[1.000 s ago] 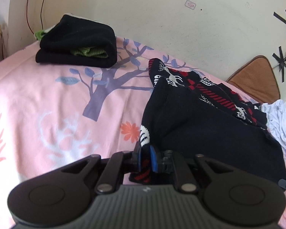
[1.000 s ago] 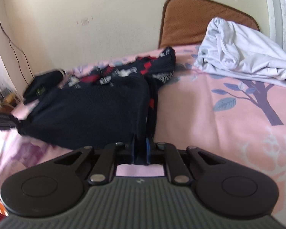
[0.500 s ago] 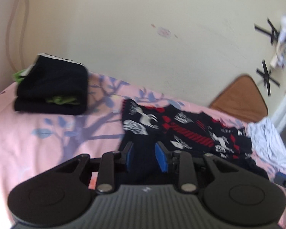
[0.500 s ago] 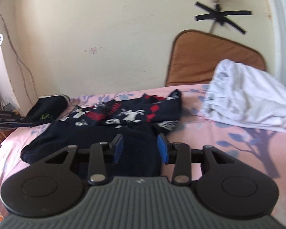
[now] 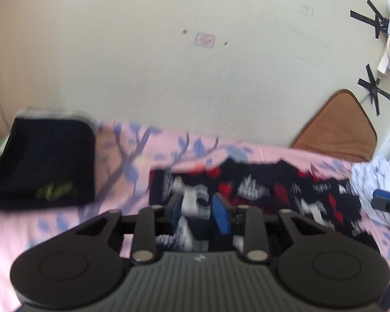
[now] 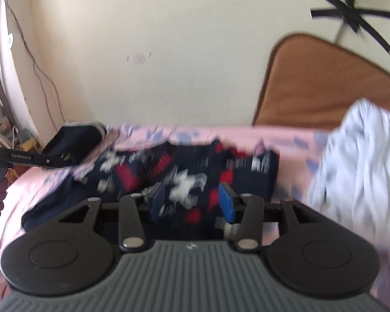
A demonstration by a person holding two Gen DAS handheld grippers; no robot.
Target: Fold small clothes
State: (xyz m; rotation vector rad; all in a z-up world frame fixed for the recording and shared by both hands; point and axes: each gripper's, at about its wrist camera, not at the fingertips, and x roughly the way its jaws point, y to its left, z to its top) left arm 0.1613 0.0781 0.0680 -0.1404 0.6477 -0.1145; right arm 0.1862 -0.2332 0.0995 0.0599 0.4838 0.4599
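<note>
Both claws now off the cloth. Left gripper [image 5: 198,212]: blue pads spread wide, nothing between them, patterned knit showing through the gap. Right gripper [image 6: 192,202]: likewise wide apart and empty, hovering just above the near edge of the sweater [image 5: 260,192]. A second ago: each claw pinched tight on a hem of that sweater, plain navy side up and dragged toward the cameras. Half a second ago: pads already parting. Now: fully let go, and backed a little toward the near side of the bed [image 5: 65,223].

Sweater lying flat across the middle of the bed, folded over on itself, red-and-white pattern uppermost, long edge running left to right; plain navy layer peeking out low on the left in the right wrist view. Probably one fold just laid down and released; likely one more fold needed to bring it down to the size of the finished pile.

Folded dark stack [image 5: 44,161] at the far left by the wall, well apart from the sweater, in the same spot as before. White garment [image 6: 356,171] crumpled just beside the sweater's right end, unfolded, seemingly next in line. Brown cushion [image 6: 325,83] against the wall behind it.

Both views smeared by motion; finer creases and edge alignment impossible to judge.
</note>
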